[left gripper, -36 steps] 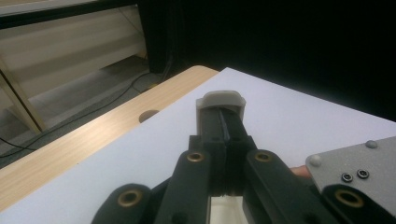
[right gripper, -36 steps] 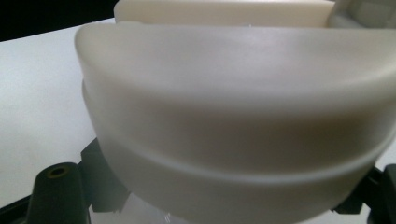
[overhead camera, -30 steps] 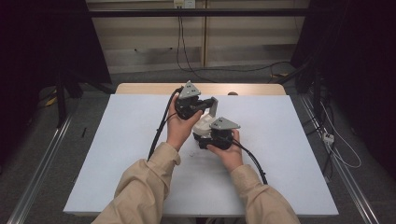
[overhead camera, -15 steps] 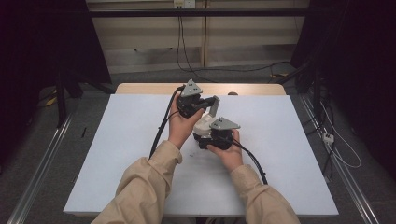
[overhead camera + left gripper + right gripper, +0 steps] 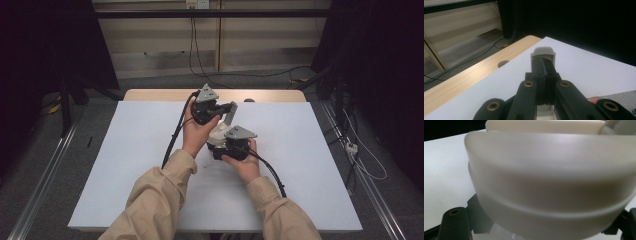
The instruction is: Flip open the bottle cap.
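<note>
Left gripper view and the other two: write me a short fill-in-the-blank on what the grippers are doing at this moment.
1. The left gripper is shut on a grey ____.
2. The right gripper holds a white ____ object close to its camera.
3. Both grippers are above a ____ table.
4. Beyond the white top, the table's far edge is bare ____.

Missing words: tab; rounded; white; wood

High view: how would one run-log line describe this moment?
left gripper: shut on grey flat tab | right gripper: around rounded white plastic piece | white table
</note>
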Demonstrator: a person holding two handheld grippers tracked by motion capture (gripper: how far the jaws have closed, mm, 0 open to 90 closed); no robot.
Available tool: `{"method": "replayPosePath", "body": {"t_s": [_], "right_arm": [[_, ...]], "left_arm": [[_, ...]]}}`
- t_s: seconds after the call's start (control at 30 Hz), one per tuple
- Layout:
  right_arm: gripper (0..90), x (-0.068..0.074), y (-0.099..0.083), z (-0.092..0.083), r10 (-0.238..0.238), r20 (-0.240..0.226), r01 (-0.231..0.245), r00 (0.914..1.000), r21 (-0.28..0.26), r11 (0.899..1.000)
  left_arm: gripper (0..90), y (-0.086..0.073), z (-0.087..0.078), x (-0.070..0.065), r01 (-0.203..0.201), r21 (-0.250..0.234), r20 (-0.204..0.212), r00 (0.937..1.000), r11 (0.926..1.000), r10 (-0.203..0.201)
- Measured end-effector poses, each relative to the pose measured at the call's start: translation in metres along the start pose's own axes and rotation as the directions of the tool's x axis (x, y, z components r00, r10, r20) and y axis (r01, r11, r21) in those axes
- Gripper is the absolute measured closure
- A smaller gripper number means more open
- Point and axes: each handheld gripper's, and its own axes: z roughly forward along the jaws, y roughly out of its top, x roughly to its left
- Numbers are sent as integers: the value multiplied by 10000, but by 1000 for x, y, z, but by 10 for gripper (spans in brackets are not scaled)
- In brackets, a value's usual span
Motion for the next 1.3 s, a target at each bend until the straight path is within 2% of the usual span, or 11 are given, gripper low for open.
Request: {"method": "replayPosePath", "body": {"t_s": [0.4,0.6,1.3], "right_arm": [[187,0,0,0,-56,-15,56,10000,-16,10000],[187,0,0,0,-75,-27,75,10000,6,10000],[186,-1,0,0,-103,-29,103,9999,-3,9999]], "left_arm": [[900,1,6,1,96,59,52,9999,9999,-97],[900,1,11,2,8,291,81,10000,9996,-10],[900,-3,22,6,163,599,235,9996,9981,-177]]}}
